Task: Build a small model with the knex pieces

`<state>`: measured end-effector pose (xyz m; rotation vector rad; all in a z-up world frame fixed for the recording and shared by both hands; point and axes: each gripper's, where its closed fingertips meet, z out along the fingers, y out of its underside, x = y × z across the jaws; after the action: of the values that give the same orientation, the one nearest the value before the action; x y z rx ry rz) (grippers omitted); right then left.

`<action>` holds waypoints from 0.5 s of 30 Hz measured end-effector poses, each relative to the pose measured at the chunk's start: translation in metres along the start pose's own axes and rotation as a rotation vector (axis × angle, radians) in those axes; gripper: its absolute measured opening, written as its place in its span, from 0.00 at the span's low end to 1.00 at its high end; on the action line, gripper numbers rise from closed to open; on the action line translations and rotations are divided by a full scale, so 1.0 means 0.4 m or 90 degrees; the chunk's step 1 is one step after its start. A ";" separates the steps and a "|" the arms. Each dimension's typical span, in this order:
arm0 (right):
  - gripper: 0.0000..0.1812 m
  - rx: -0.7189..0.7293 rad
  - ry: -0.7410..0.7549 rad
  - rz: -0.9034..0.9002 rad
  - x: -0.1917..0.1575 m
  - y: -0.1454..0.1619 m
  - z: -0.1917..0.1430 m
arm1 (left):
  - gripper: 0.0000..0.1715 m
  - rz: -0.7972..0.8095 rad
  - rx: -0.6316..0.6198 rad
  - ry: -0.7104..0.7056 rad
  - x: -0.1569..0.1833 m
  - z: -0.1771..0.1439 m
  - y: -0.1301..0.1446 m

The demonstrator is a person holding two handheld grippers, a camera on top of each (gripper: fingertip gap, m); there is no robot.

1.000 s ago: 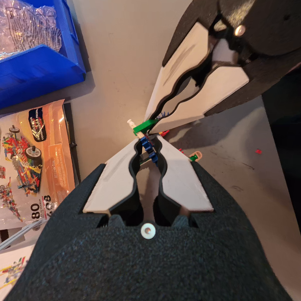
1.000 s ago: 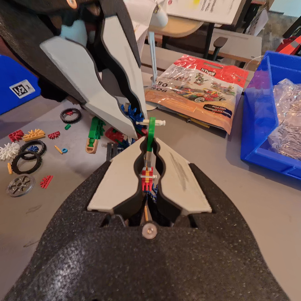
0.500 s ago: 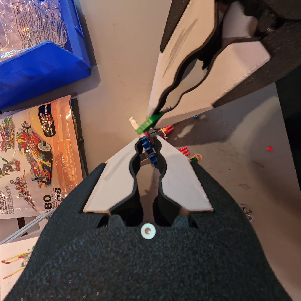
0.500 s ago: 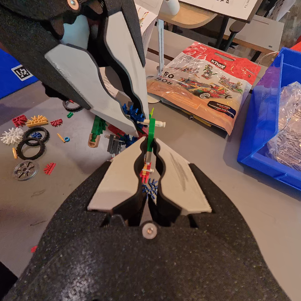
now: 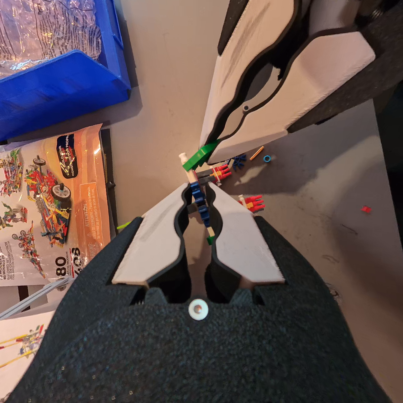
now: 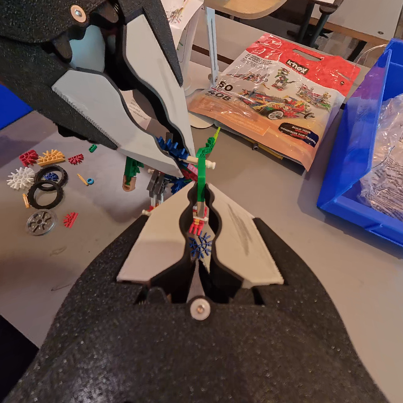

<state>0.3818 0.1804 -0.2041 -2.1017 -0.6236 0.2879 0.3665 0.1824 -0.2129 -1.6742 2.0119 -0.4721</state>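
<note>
Left gripper (image 5: 197,187) pinches blue toothed piece (image 5: 199,201) on white rod (image 5: 189,172). Right gripper (image 6: 200,185) pinches green piece (image 6: 201,172) on same rod, above table (image 6: 272,229). Toy looks light, stiff, snaps apart easily; hold flat plastic parts, not thin rod.

1. The right gripper (image 5: 210,150) has drawn back from the left gripper (image 5: 197,187), so more of the white rod (image 5: 188,169) shows between them.
2. Both grippers have risen from the surface (image 6: 272,207) (the loose parts sit lower in the right wrist view).
3. A blue snowflake connector (image 6: 200,245) now shows between the right gripper's fingers.
</note>
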 end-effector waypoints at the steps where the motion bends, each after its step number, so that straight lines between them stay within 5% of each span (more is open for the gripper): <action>1: 0.02 -0.003 0.002 0.000 0.001 -0.002 0.001 | 0.05 0.001 0.002 0.002 0.000 0.000 -0.001; 15: 0.02 -0.012 0.022 -0.008 -0.006 -0.005 0.021 | 0.05 0.005 -0.020 -0.024 -0.015 0.003 -0.001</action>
<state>0.3754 0.1858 -0.2073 -2.1151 -0.6214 0.2380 0.3682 0.1883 -0.2129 -1.6814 2.0075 -0.4050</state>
